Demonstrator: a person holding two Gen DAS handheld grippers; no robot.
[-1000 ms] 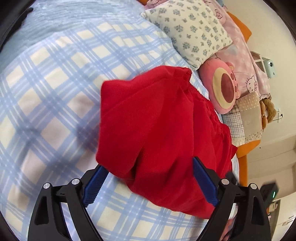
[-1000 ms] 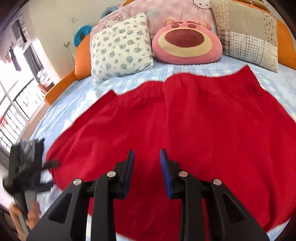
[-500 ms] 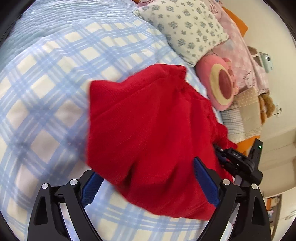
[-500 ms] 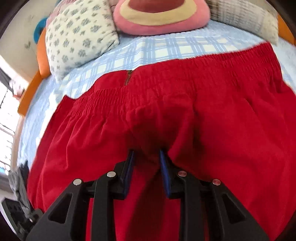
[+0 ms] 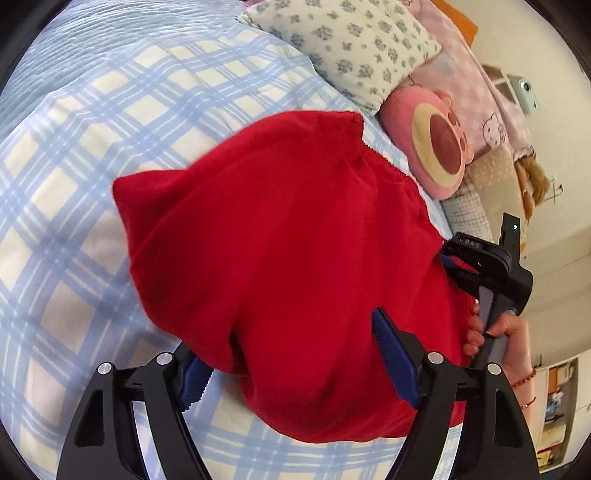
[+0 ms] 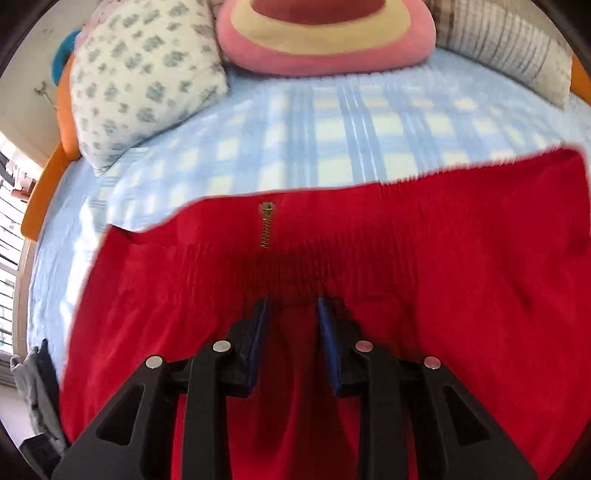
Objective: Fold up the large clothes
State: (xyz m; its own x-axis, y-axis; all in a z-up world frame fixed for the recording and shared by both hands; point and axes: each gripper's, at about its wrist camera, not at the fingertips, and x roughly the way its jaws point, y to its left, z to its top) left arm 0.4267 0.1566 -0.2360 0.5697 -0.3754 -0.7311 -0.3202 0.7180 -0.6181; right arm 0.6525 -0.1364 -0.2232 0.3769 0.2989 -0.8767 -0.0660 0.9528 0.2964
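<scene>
A large red skirt (image 5: 288, 236) with an elastic waistband and a small zipper (image 6: 266, 225) lies bunched on a blue-and-cream plaid bedsheet (image 5: 92, 155). My left gripper (image 5: 291, 354) is open, its blue-padded fingers straddling the near edge of the red cloth. My right gripper (image 6: 291, 314) has its jaws narrowed around a fold of the red skirt (image 6: 443, 295) just below the waistband. It also shows in the left wrist view (image 5: 476, 266), held by a hand at the skirt's right side.
A floral pillow (image 6: 147, 81), a pink bear cushion (image 6: 325, 33) and a checked pillow (image 6: 506, 44) line the bed's head. An orange bed frame (image 6: 44, 188) runs along the left edge. A window is at far left.
My right gripper moved forward onto the skirt near the waistband and pinched a fold, pulling the cloth back. The skirt bunched up toward my left gripper.
</scene>
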